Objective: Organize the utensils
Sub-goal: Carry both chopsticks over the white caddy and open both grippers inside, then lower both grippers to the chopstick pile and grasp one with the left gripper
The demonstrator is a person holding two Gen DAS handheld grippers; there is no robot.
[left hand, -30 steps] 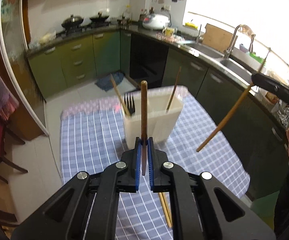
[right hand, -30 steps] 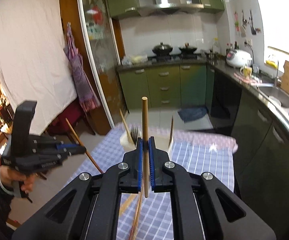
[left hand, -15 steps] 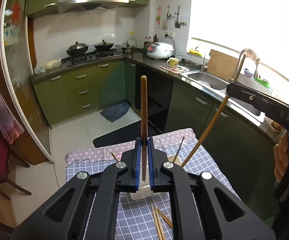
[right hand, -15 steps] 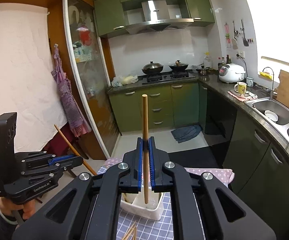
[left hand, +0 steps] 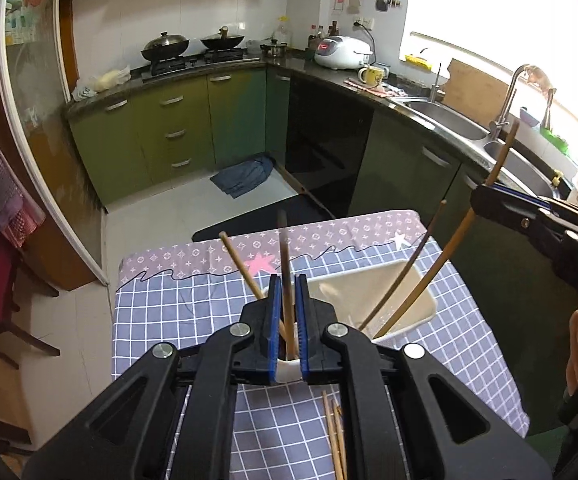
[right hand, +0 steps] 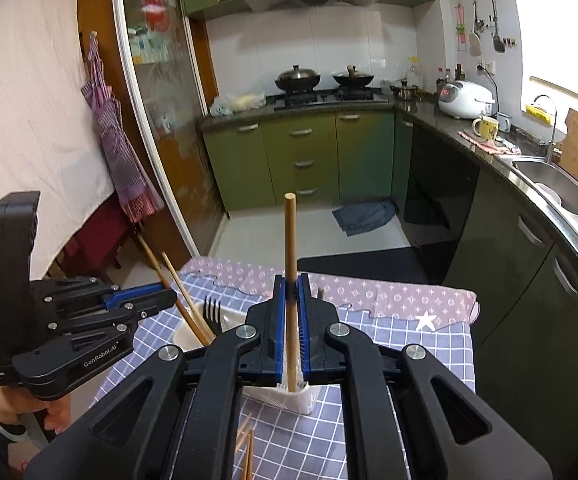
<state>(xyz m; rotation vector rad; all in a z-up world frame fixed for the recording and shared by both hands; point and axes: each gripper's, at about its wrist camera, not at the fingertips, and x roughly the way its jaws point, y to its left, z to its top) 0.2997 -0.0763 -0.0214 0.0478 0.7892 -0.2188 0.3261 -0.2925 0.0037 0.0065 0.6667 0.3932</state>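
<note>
My left gripper (left hand: 287, 312) is shut on a dark brown chopstick (left hand: 285, 264) that stands upright, its lower end down in the white utensil holder (left hand: 417, 300). My right gripper (right hand: 291, 312) is shut on a light wooden chopstick (right hand: 290, 236), also dipping into the holder (right hand: 301, 398). In the left wrist view the right gripper (left hand: 479, 200) comes in from the right with its slanted chopstick (left hand: 441, 264). The right wrist view has the left gripper (right hand: 171, 300) at the left. A black fork (right hand: 213, 308) and two other chopsticks (left hand: 239, 266) stand in the holder.
The holder stands on a blue checked tablecloth (left hand: 161, 320) with a mauve far border. Loose chopsticks (left hand: 335, 436) lie on the cloth near me. Beyond the table are the tiled floor, green cabinets, a black oven front and a sink counter at the right.
Both grippers have come forward and down over the holder. The two held chopsticks, earlier above it, now have their lower ends inside it.
</note>
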